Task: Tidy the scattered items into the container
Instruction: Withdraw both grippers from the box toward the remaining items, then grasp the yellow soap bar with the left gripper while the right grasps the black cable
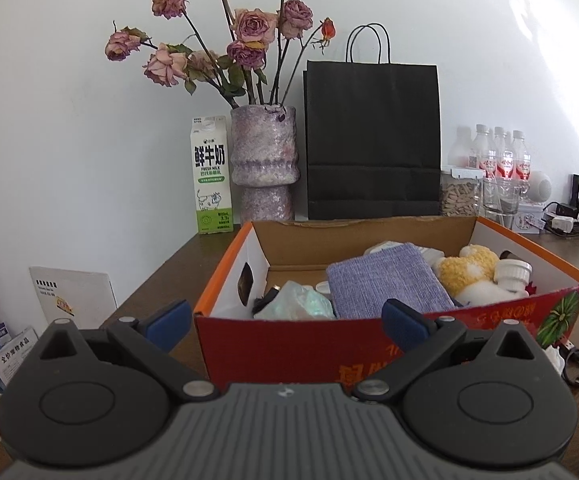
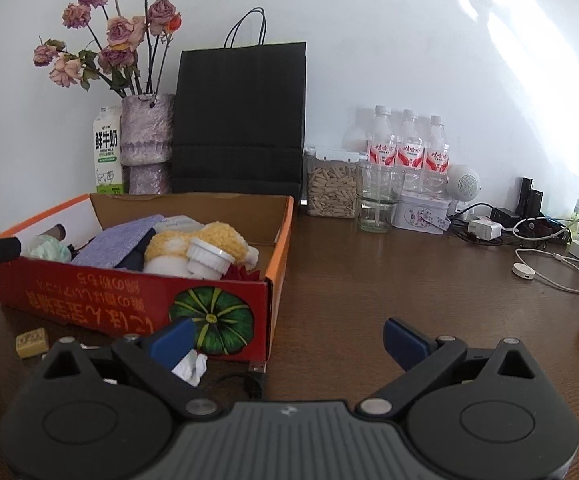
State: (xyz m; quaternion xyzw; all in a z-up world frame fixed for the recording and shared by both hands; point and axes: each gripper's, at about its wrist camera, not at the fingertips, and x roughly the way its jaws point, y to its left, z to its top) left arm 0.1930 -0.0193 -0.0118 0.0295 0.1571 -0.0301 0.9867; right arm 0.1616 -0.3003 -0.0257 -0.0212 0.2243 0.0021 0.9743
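Both hand-held grippers, left [image 1: 287, 320] and right [image 2: 287, 338], are hovering wide open and empty. The box [image 2: 137, 300] is holding most items; paper wad [image 2: 190, 367], cable [image 2: 255, 376] and block [image 2: 31, 343] are lying outside on the surface [image 2: 409, 280], probably next.

One box [image 2: 137, 300] stands on the bench [image 2: 369, 280]. In it lie one purple cloth [image 1: 385, 284], one yellow plush [image 1: 467, 270], one white cap [image 1: 513, 274] and one pale crumpled bag [image 1: 301, 302]. On the bench in front of the box: one small yellow block [image 2: 31, 342], one wad of tissue [image 2: 191, 366], one black cable [image 2: 255, 376]. At the wall: one milk carton [image 1: 210, 176], one vase [image 1: 264, 164] of roses, one black bag [image 1: 372, 136], one jar [image 2: 332, 184] of seeds, three labelled bottles [image 2: 407, 148], two stacked glasses [image 2: 377, 200], one tin [image 2: 421, 212]. Two grippers: left [image 1: 285, 322], right [image 2: 287, 340].
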